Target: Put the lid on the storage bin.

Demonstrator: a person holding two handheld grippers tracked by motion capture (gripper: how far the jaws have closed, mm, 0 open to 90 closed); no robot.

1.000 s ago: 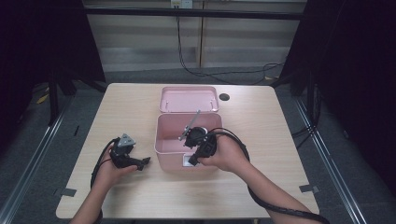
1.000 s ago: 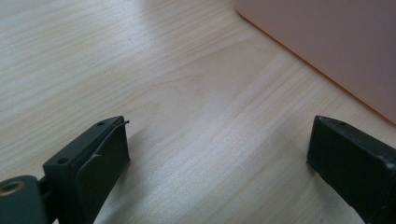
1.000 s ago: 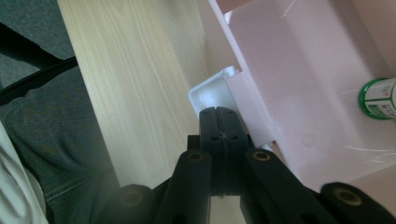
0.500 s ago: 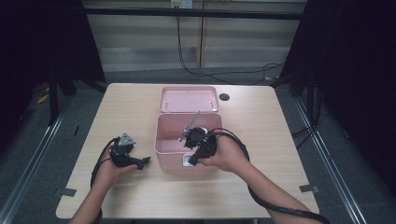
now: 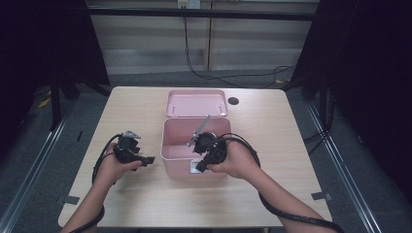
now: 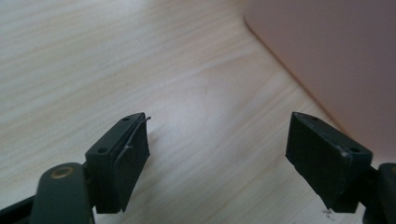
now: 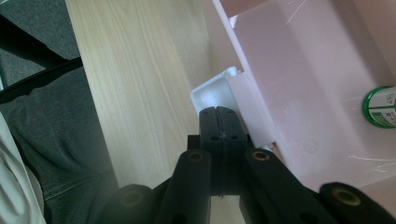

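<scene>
While one pink box and its one lid share the counter, two claws work — left claw wide, just narrowing, empty; right claw pinched together at the box's front latch.

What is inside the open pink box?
In the right gripper view, the pink box holds a green-rimmed round container at the frame edge, partly cut off. From the high view, the right gripper and hand cover part of the interior.
</scene>
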